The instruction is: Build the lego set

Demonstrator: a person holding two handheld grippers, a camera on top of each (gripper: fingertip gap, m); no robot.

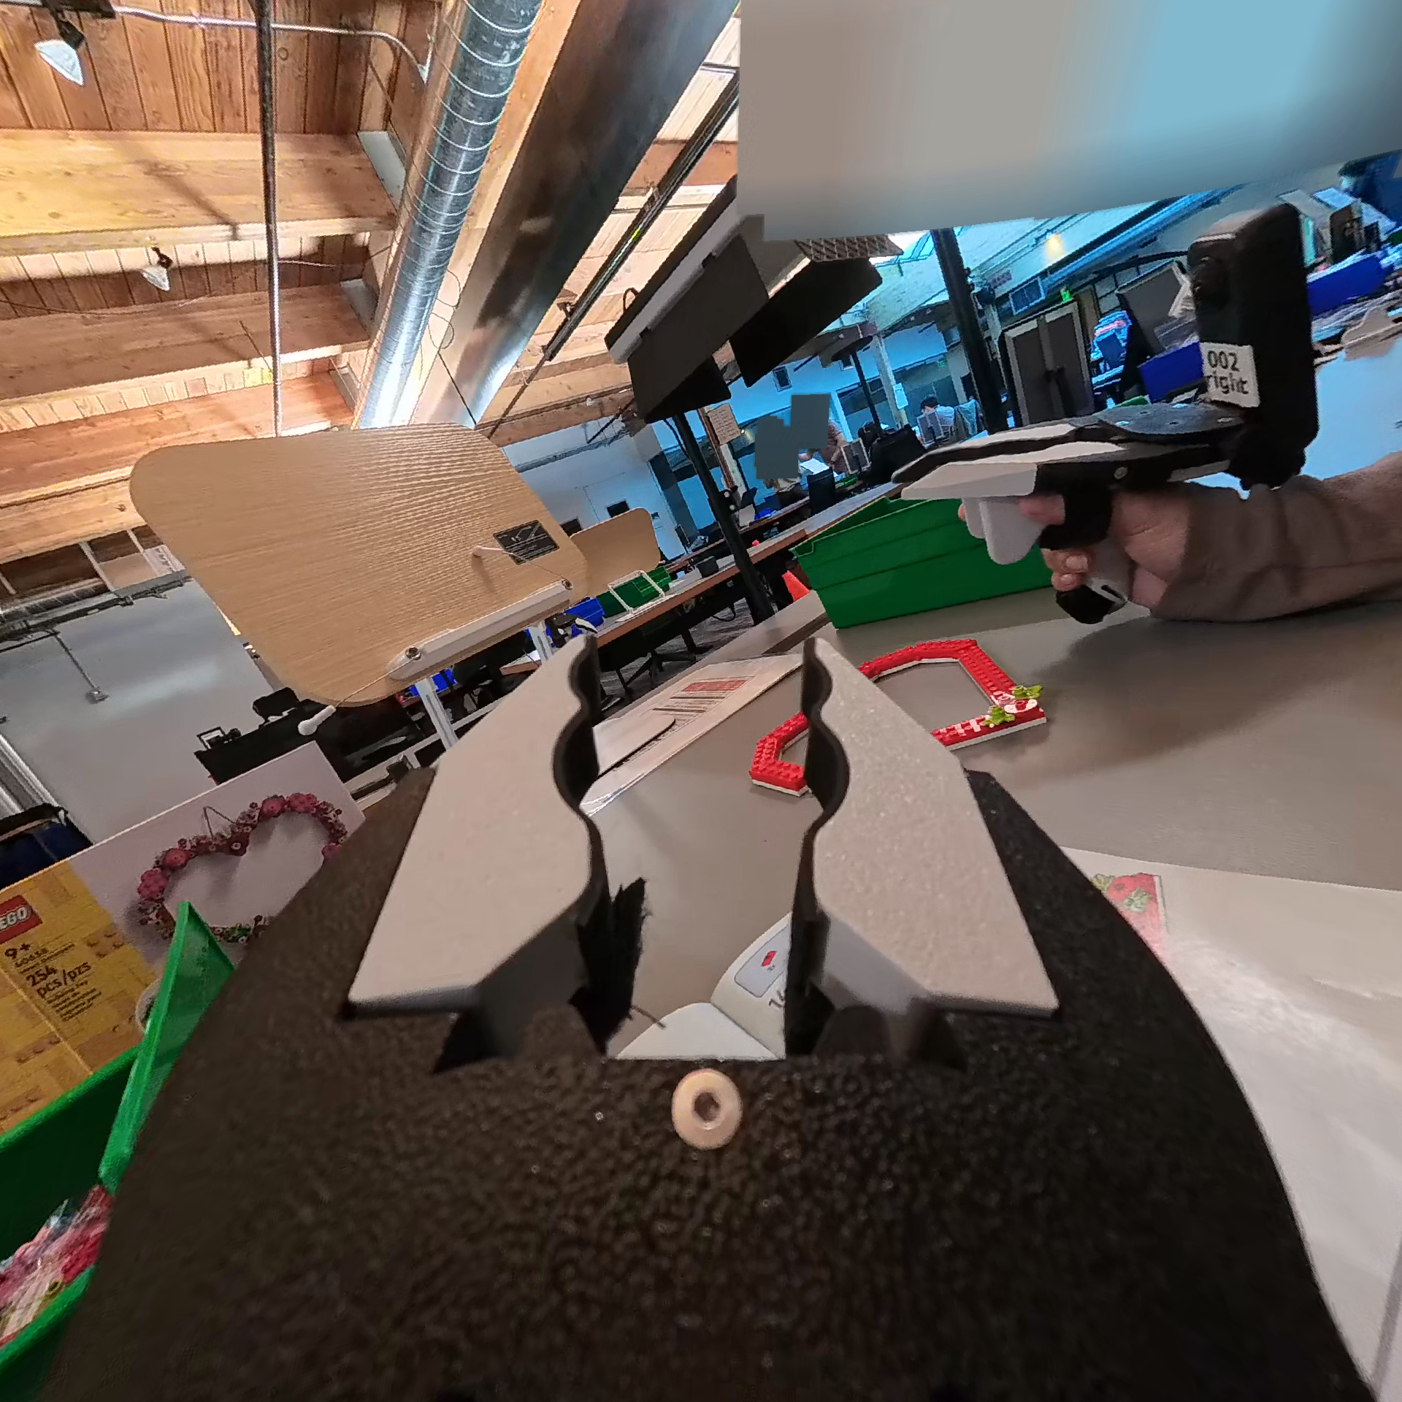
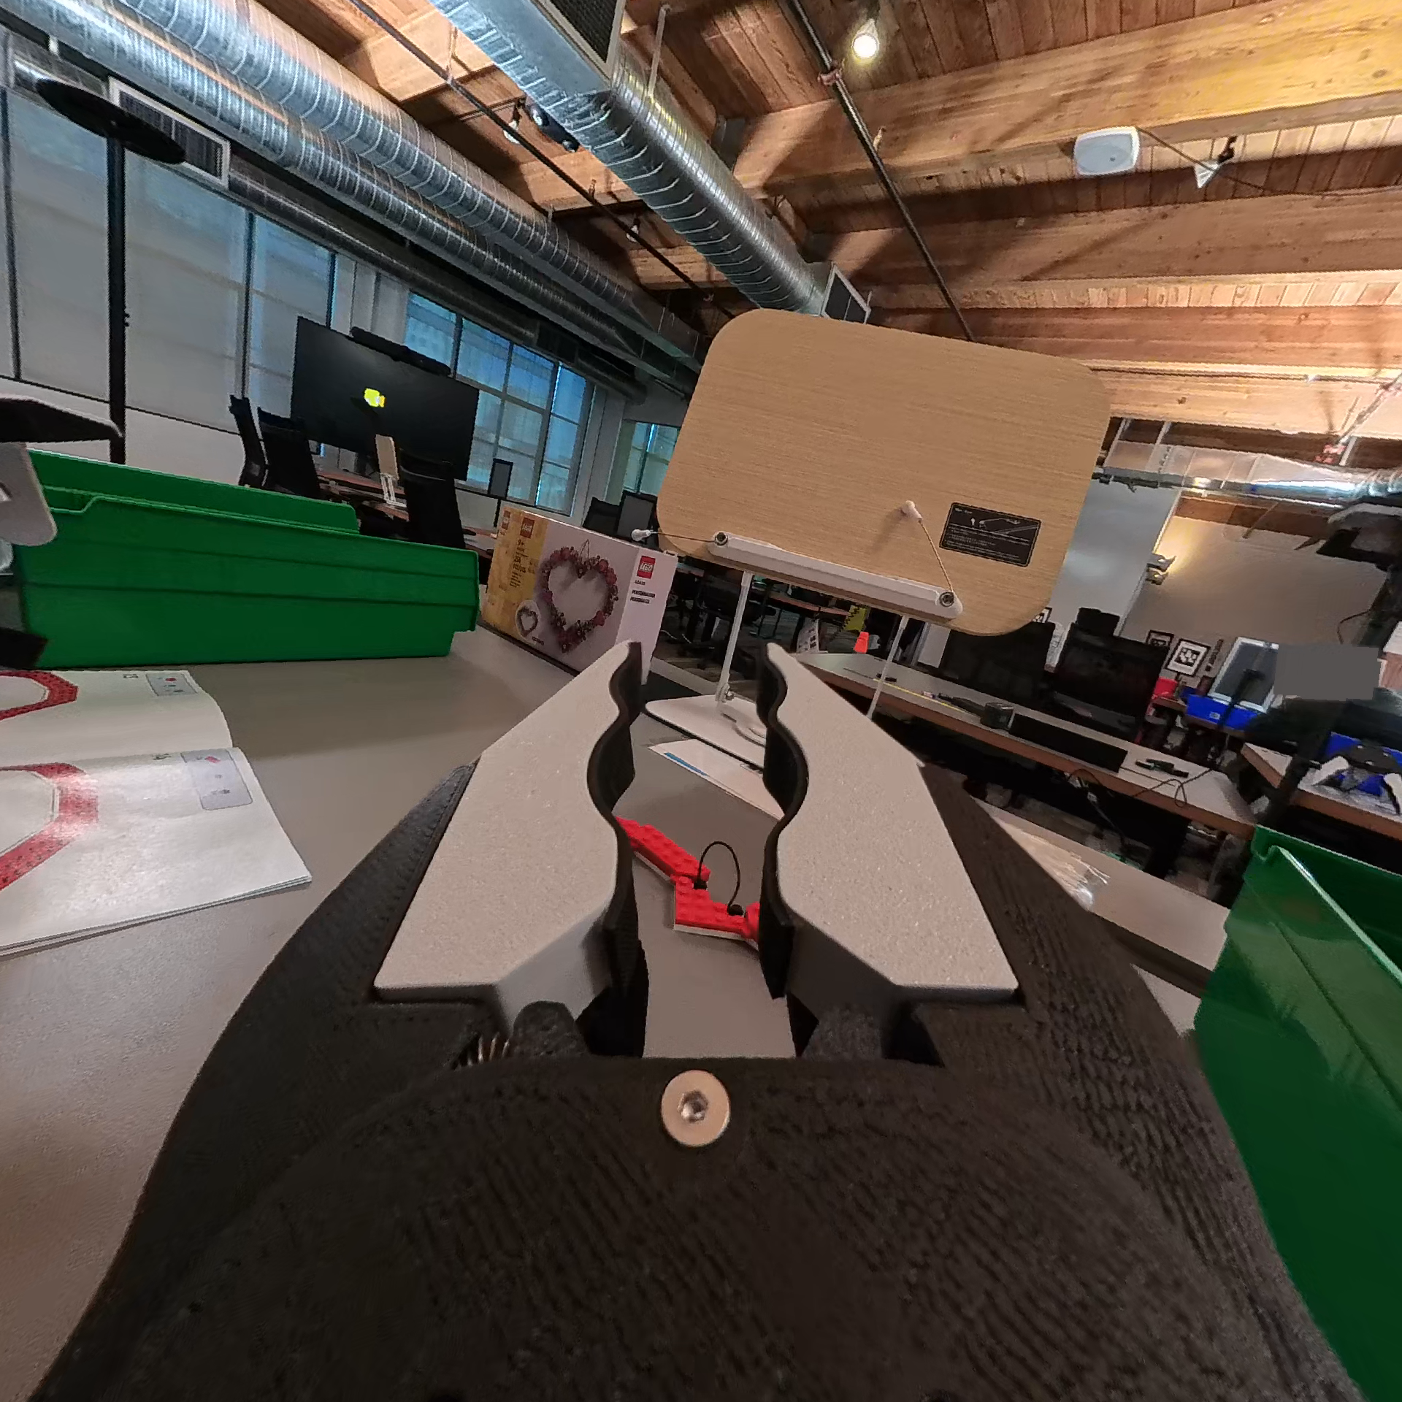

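Observation:
A red heart-shaped lego frame [image 1: 979, 721] lies flat on the grey table [image 1: 1214, 743], with small green and red pieces on its right corner. My left gripper [image 1: 698, 660] is open and empty, held above the table just short of the frame. My right gripper [image 2: 698, 660] is open and empty, low over the table. Part of the red frame [image 2: 686, 872], with a thin black loop on it, shows between its fingers without touching them. In the left wrist view the right gripper [image 1: 910, 482] is held by a hand above the table behind the frame.
An open instruction booklet [image 2: 114, 796] lies beside the frame. Stacked green bins [image 2: 227, 576] stand at the table's back, another green bin [image 2: 1328, 1024] at the right, and one with bagged pieces [image 1: 68, 1138] at the left. The lego box [image 2: 576, 584] and a wooden book stand [image 2: 880, 470] stand beyond. Left tips to right tips: about 25 cm.

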